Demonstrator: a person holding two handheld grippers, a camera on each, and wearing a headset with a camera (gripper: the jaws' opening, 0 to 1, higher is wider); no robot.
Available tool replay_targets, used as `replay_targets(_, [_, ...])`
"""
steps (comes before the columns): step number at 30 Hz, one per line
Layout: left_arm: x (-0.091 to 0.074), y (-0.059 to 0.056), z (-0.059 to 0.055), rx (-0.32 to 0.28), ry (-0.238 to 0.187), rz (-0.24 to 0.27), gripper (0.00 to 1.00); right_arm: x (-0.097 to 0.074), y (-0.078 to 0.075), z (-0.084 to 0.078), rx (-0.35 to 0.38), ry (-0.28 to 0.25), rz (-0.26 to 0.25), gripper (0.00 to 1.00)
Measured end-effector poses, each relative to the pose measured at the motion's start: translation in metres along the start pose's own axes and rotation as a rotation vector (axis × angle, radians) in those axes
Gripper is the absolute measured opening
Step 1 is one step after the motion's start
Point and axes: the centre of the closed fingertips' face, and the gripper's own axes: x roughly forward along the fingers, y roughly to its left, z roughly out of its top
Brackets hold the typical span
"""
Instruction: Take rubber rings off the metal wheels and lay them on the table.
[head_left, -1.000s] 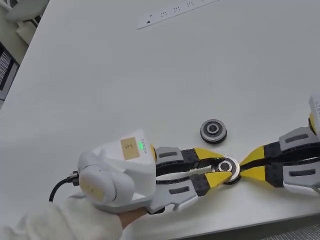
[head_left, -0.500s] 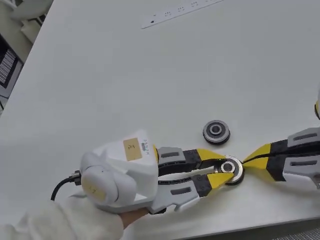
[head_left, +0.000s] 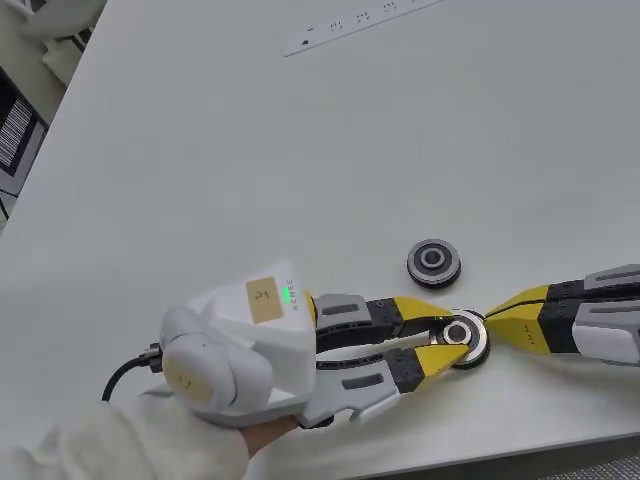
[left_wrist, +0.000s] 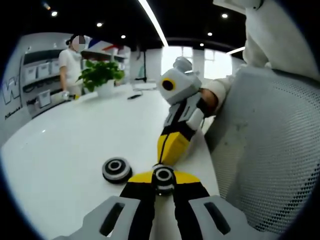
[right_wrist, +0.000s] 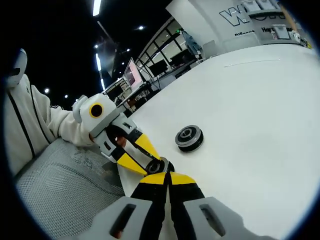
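Note:
My left gripper (head_left: 447, 338) reaches in from the lower left, shut on a metal wheel (head_left: 464, 333) near the table's front edge. In the left gripper view this wheel (left_wrist: 163, 177) sits between my yellow jaw tips (left_wrist: 163, 181). My right gripper (head_left: 489, 323) comes in from the right, its jaws shut on the black rubber ring at the wheel's rim (right_wrist: 158, 166). In the right gripper view my right gripper (right_wrist: 167, 175) meets the left gripper (right_wrist: 131, 150) at the wheel. A second wheel (head_left: 433, 261) with its black ring on lies flat just beyond (left_wrist: 116, 169) (right_wrist: 189, 137).
A white power strip (head_left: 345, 28) lies at the far edge of the white table (head_left: 250, 150). The table's front edge runs right below the grippers. A mesh chair back (left_wrist: 270, 150) stands close by, and a person (left_wrist: 70, 65) stands beside a potted plant far off.
My right gripper has drawn back to the right and lies flatter, its tips still at the wheel's rim. The left gripper and both wheels have stayed put.

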Motion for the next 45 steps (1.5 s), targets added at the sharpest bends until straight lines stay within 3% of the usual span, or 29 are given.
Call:
replay_targets(26, [0.0,0.001,-0.001,-0.014,-0.013,0.002,0.14,0.0,0.009,0.004,-0.02,-0.019,0.023,0.0])
replay_targets(45, [0.001,0.0,0.0,-0.013,-0.015,-0.001,0.14,0.006,0.018,0.004,-0.037,-0.009,0.07,0.0])
